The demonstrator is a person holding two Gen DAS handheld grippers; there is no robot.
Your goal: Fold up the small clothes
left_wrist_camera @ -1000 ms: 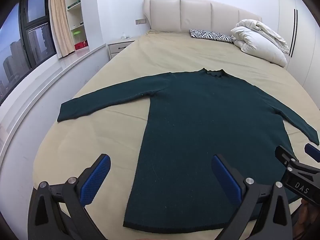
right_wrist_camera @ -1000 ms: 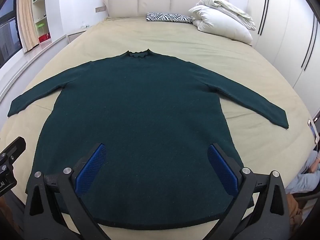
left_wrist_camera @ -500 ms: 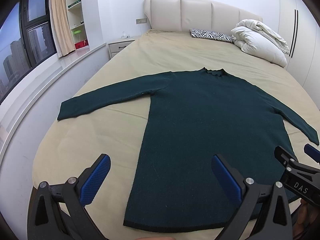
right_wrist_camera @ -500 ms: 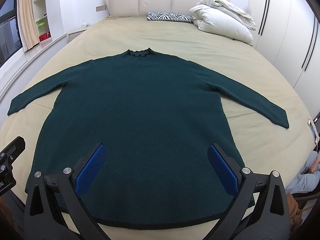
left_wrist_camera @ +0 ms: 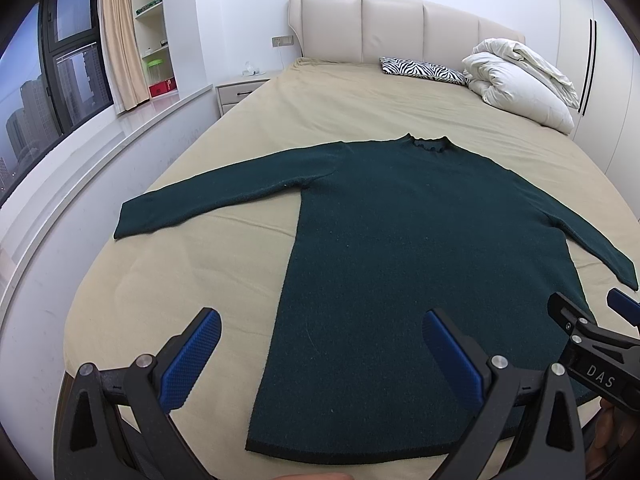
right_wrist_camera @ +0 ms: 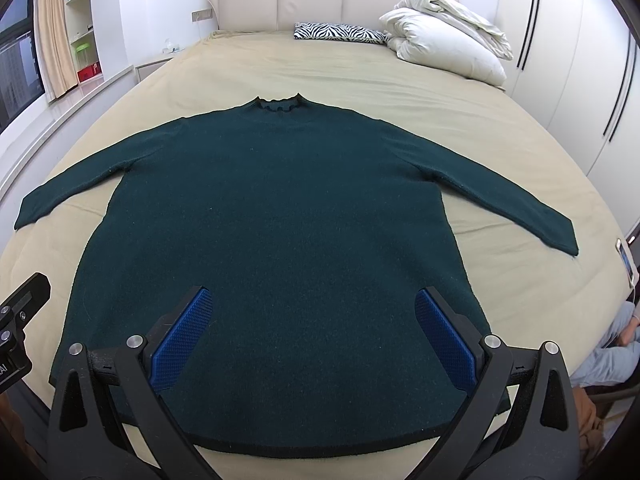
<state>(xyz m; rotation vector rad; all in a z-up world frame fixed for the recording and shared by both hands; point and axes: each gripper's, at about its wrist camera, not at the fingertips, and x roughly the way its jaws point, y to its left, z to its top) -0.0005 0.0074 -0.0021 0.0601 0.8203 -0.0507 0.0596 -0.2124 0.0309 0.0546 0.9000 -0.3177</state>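
A dark green long-sleeved sweater (left_wrist_camera: 420,248) (right_wrist_camera: 280,216) lies flat on the beige bed (left_wrist_camera: 328,100), collar toward the headboard, both sleeves spread outward, hem nearest me. My left gripper (left_wrist_camera: 320,344) hovers open above the hem's left corner, blue pads wide apart and holding nothing. My right gripper (right_wrist_camera: 312,332) hangs open over the middle of the hem, also empty. The right gripper's black frame shows at the right edge of the left wrist view.
A zebra-print pillow (right_wrist_camera: 340,32) and a rolled white duvet (right_wrist_camera: 444,44) lie near the headboard. A nightstand (left_wrist_camera: 240,92) and a windowsill run along the left side. A phone (right_wrist_camera: 626,260) rests at the bed's right edge, beside a person's legs (right_wrist_camera: 604,356).
Both grippers have drawn back and lifted very slightly; the sweater sits a touch lower in view. Nothing was grasped, and the sweater itself has not moved.
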